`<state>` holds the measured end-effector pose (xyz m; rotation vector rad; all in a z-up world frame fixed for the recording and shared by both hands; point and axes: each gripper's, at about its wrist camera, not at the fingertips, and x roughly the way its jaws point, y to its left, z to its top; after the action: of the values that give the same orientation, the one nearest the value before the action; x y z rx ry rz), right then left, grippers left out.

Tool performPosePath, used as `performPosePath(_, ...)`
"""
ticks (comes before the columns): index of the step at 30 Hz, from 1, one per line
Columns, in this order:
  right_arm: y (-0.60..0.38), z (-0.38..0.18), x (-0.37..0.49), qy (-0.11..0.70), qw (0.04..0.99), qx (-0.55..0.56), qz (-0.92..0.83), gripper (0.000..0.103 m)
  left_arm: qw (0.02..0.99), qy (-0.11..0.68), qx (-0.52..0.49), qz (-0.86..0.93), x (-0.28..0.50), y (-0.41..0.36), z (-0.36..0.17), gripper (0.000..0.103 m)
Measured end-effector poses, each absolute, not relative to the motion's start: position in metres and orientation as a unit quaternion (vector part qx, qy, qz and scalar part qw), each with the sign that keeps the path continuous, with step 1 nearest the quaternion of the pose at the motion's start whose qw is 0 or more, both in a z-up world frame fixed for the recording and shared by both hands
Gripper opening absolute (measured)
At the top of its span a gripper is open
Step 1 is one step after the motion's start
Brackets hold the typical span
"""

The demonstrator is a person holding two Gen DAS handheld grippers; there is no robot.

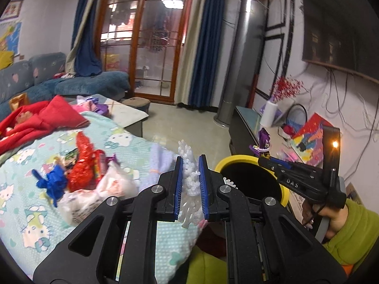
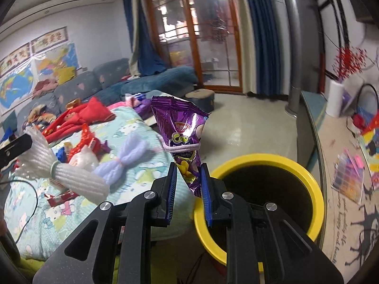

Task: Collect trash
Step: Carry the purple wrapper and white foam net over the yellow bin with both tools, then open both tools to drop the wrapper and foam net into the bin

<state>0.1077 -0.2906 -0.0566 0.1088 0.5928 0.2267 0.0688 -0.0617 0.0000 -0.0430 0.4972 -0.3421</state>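
My left gripper (image 1: 191, 164) is shut on a white foam net sleeve (image 1: 189, 177), held just left of the yellow-rimmed bin (image 1: 239, 159). The sleeve also shows in the right wrist view (image 2: 71, 177), bound with a green band. My right gripper (image 2: 188, 169) is shut on the lower end of a purple snack bag (image 2: 182, 130) with a hair tie around it, held upright beside the bin's (image 2: 315, 189) left rim. More trash lies on the Hello Kitty blanket (image 1: 35, 213): red wrapper (image 1: 83, 165), blue scrap (image 1: 51, 182), white plastic bag (image 1: 94, 191), lilac net (image 2: 129, 153).
Red clothing (image 1: 40, 118) lies on the blanket's far side, with a blue sofa (image 1: 90, 82) behind. A low TV cabinet (image 2: 343, 177) with clutter runs along the right wall. A grey standing air conditioner (image 1: 239, 59) is by the curtains. Bare tiled floor (image 1: 189, 123) lies ahead.
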Motion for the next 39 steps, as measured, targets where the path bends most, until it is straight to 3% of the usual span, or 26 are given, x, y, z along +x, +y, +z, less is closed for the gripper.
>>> performPosePath(20,-0.350,-0.078,0.117,0.305,0.946,0.100,0.034,0.019,0.941,0.266,0.015,-0.209,0.104,-0.137,-0.026,0.009)
performPosePath(39,-0.392,-0.127,0.132,0.371,0.917,0.144,0.020,0.020,0.925,0.295,0.059,-0.231,0.147,-0.203,-0.077,0.010)
